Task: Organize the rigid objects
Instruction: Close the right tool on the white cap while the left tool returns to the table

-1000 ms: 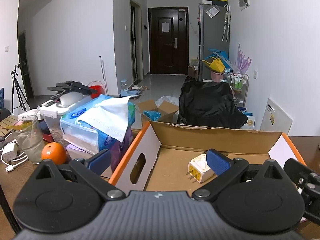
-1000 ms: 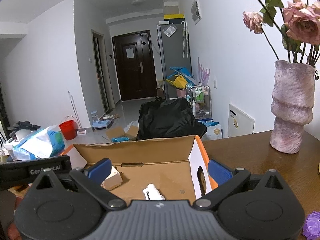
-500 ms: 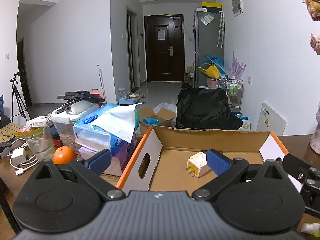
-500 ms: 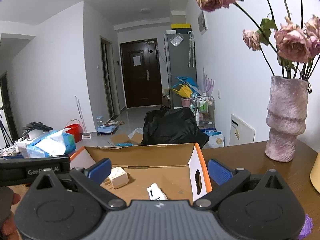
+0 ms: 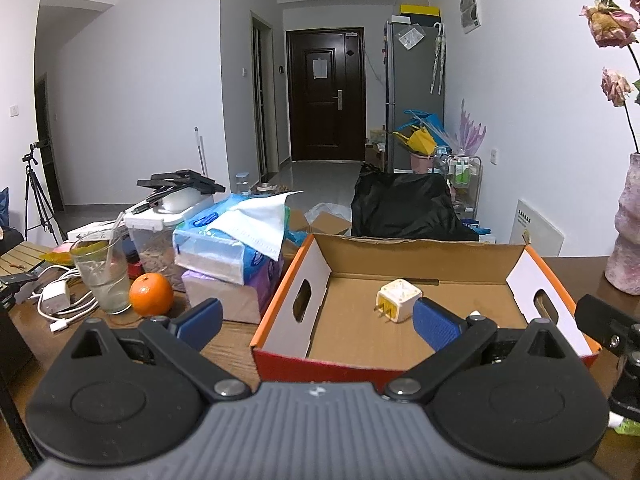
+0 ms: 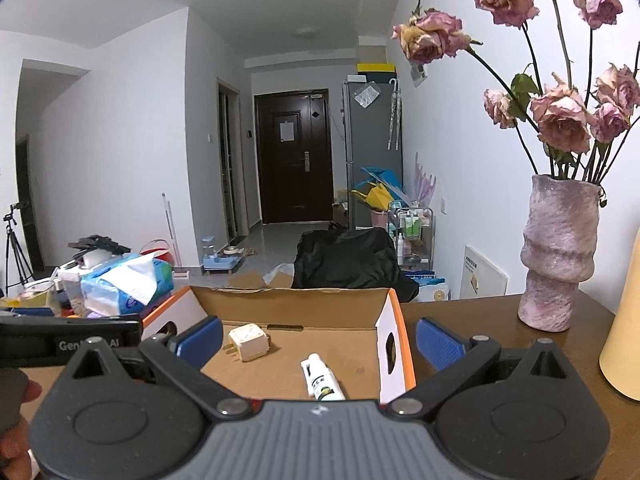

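- Both grippers have pulled back and risen from the cardboard box (image 5: 420, 248); left gripper (image 5: 316, 320) and right gripper (image 6: 318, 340) jaws are spread wide, empty.
- The white plug adapter (image 5: 398, 300) and small white bottle (image 6: 322, 378) lie inside the box, so 2 items look stowed.

The box (image 5: 416, 248) is made of raw brown corrugated cardboard inside, matt, with smooth white end panels and glossy orange-red outside edges. The plug adapter (image 5: 398, 300) is moulded in smooth cream plastic with metal prongs. The small bottle (image 6: 322, 378) is of glossy white plastic with a printed label. The table (image 6: 460, 312) is finished in dark grained wood with a slight sheen. The vase (image 6: 558, 252) is given a rough, mottled pink surface. The finger pads (image 5: 434, 322) are faced in textured blue rubber on matt black plastic.
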